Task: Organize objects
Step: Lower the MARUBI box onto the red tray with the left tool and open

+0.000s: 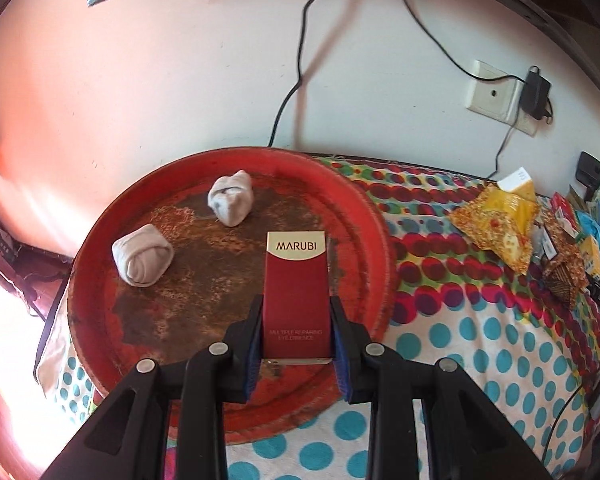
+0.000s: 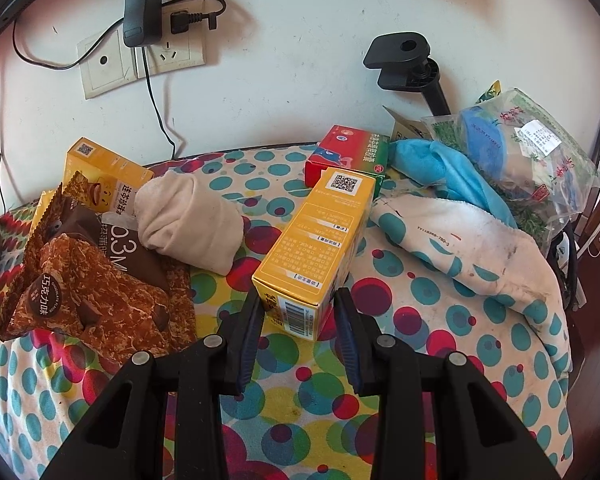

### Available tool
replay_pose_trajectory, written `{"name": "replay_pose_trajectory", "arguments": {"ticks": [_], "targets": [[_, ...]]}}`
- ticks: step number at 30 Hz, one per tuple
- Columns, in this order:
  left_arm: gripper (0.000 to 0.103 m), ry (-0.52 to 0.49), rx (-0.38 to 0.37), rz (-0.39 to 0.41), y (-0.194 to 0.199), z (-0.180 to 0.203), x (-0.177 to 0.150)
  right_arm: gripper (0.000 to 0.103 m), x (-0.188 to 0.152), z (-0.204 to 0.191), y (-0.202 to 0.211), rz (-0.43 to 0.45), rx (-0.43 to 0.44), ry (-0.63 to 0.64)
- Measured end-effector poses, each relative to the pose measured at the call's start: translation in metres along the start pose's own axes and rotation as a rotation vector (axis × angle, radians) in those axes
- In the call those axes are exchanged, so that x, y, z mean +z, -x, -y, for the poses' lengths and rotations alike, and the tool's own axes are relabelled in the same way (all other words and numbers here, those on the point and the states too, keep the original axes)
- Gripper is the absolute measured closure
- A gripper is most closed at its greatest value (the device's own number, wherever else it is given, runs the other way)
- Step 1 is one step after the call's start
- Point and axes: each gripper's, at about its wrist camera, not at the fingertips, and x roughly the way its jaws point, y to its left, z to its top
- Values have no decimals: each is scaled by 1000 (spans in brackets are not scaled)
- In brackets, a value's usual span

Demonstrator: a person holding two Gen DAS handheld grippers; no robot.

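Note:
In the left wrist view my left gripper [image 1: 296, 306] is shut on a dark red MARUBI box [image 1: 296, 280], gripped at its lower half and held upright over a round red tray [image 1: 364, 200]. Two rolled grey-white socks [image 1: 142, 260] [image 1: 230, 198] lie on the tray's worn floor. In the right wrist view my right gripper [image 2: 298, 298] stands open just short of the near end of a yellow box [image 2: 316, 240] that lies flat on the dotted cloth. Nothing sits between its pads. A third rolled sock [image 2: 188, 220] rests left of that box.
A chocolate snack bag [image 2: 88, 292] and a second yellow box [image 2: 100, 172] lie at the left. A red-green box [image 2: 348, 152], a blue cloth [image 2: 440, 168], a printed plastic bag [image 2: 532, 160] and a folded white cloth [image 2: 460, 248] crowd the right. Cables hang down the wall.

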Motion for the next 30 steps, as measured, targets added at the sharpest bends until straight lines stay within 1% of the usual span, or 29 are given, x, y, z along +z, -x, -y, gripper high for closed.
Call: {"name": "replay_pose_trajectory", "arguments": {"ticks": [5, 12, 20, 25, 30], "targets": [[73, 53, 4, -34, -11, -25, -2, 70, 1, -2, -2, -9, -4, 2], [73, 118, 50, -72, -25, -63, -8, 70, 2, -5, -4, -20, -11, 1], [73, 163, 100, -105, -36, -100, -12, 70, 2, -8, -5, -19, -15, 3], [73, 183, 114, -118, -40, -115, -19, 70, 2, -9, -5, -23, -18, 6], [73, 177, 118, -125, -44, -118, -21, 70, 2, -11, -5, -25, -34, 2]]}}
